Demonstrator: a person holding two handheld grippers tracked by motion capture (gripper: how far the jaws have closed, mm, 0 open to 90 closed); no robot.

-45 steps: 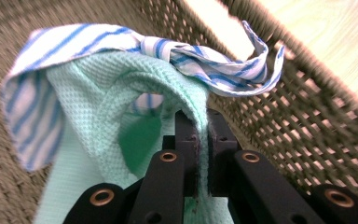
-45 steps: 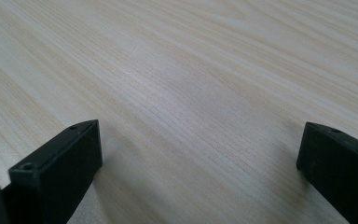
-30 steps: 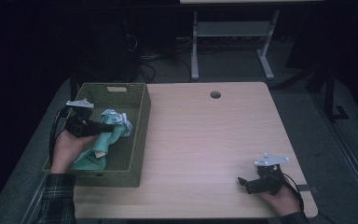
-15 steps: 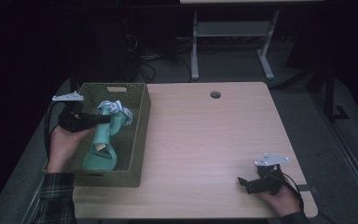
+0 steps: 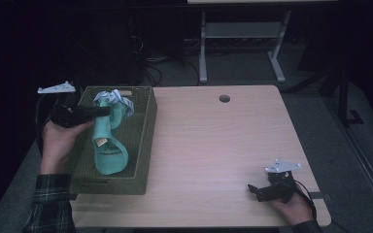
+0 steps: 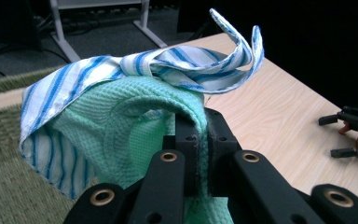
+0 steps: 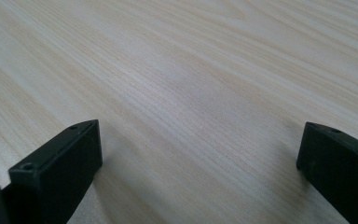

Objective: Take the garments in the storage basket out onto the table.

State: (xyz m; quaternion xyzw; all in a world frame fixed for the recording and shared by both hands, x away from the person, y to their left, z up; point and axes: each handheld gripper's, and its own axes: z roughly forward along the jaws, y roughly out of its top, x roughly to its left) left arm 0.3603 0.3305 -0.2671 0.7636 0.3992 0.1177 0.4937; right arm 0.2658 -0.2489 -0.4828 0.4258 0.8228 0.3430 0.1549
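The table (image 5: 213, 145) is pale wood-grain laminate, smooth with a soft sheen. The basket (image 5: 141, 141) is coarse woven olive fibre, rough and matt. The green cloth (image 6: 135, 121) has a waffle weave; the striped cloth (image 6: 168, 65) is thinner, flat-woven cotton-like fabric. The left gripper (image 6: 198, 140) is matt black plastic with brass-coloured rivets.

Dim room, grey floor (image 5: 252, 73), seemingly a metal-legged bench (image 5: 243, 34) behind.
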